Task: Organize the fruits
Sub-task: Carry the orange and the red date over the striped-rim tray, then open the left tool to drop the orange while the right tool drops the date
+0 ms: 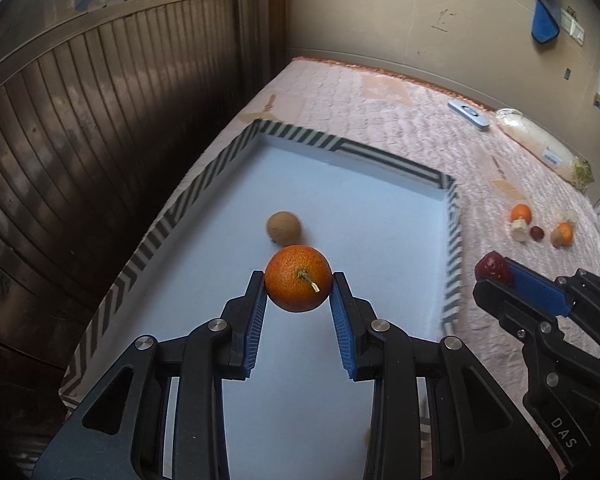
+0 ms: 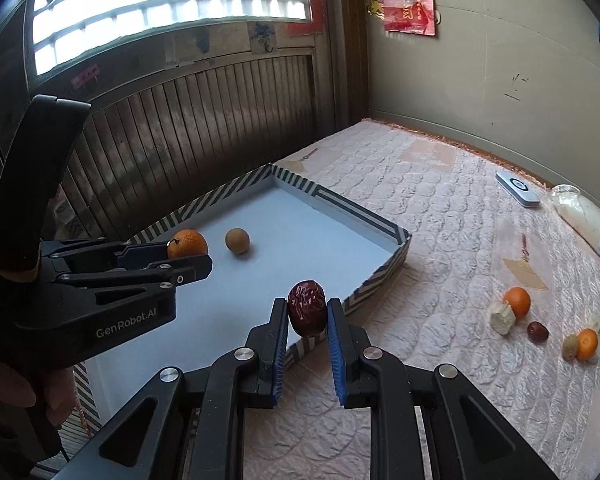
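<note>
Inside the shallow white tray with the striped rim (image 1: 452,216) there's just one small round brown fruit (image 1: 283,227) so far. The left gripper (image 1: 299,280) is clamped on a round orange mandarin with a stem (image 1: 299,284) over the tray, and the right gripper (image 2: 307,314) is pinching a wrinkly dark-red date (image 2: 306,307) at the tray's edge. Two more mandarins (image 2: 517,301), a date and some pale bits are out on the pink quilted cover (image 2: 440,240), so I'd say it's early days

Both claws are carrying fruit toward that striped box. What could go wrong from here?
The round orange tangerine is pinched only at the left gripper tips, so it might slip. Dropped, it could knock the small brown round fruit. The wrinkled dark red date in the right gripper hangs near the striped tray's rim.
</note>
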{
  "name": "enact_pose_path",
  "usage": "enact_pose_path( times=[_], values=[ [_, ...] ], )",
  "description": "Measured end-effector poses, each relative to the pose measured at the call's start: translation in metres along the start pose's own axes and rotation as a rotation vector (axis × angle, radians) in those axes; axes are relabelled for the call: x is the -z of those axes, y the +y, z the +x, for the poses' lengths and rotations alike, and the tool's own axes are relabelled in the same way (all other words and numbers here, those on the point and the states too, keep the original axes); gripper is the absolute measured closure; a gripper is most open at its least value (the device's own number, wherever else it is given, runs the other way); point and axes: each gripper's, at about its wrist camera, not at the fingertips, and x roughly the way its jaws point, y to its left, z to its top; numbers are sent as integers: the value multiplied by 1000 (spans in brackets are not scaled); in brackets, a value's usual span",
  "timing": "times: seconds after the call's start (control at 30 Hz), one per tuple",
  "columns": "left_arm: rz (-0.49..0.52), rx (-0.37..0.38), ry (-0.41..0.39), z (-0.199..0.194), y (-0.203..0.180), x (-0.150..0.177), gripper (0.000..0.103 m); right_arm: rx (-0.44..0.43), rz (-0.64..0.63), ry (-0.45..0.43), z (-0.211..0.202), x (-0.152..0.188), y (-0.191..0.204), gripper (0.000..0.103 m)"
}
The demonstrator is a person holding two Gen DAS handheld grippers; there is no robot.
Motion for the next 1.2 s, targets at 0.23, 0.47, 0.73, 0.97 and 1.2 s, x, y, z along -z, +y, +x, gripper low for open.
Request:
enact_pose_path(
  times=[0.23, 0.47, 0.73, 0.97, 1.2],
  values=[
    [-23, -53, 26, 14, 18, 3, 72, -47, -37, 41, 31, -9, 21, 85],
    [-15, -55, 43, 22, 17, 6, 72, -69, -70, 86, 54, -10, 37, 85],
    [-21, -59, 55, 29, 19, 6, 72, -74, -67, 119, 70, -10, 39, 85],
    [-45, -68, 60, 32, 24, 5, 71, -41, -69, 139, 81, -11, 40, 85],
    [-70, -72, 80, 36, 29, 5, 71, 1, -104, 172, 96, -10, 45, 85]
  ],
)
